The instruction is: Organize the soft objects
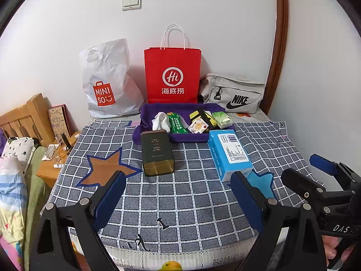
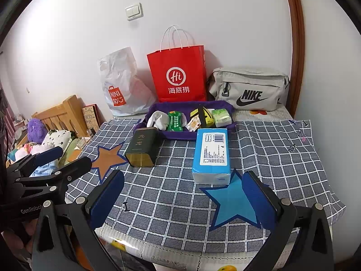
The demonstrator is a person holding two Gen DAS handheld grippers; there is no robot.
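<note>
A purple tray (image 1: 158, 113) at the back of the checked cloth holds white socks (image 1: 159, 120), a green packet (image 1: 177, 123), a yellow pouch (image 1: 203, 116) and a green tissue pack (image 1: 222, 118). In front of it lie a dark tea tin (image 1: 156, 152) and a blue tissue pack (image 1: 230, 153); the pack's near end touches a blue star (image 2: 232, 201). A brown star (image 1: 106, 169) lies left of the tin. My left gripper (image 1: 180, 187) hovers open over the near cloth. My right gripper (image 2: 183, 189) is open too, empty, just short of the blue tissue pack (image 2: 212, 153).
Against the wall stand a white MINISO plastic bag (image 1: 108, 83), a red paper bag (image 1: 172, 76) and a grey Nike bag (image 1: 234, 94). A wooden headboard (image 1: 24, 117), a cluttered nightstand (image 1: 56, 158) and bedding (image 1: 11, 180) are to the left. A wooden frame (image 1: 279, 45) borders the right.
</note>
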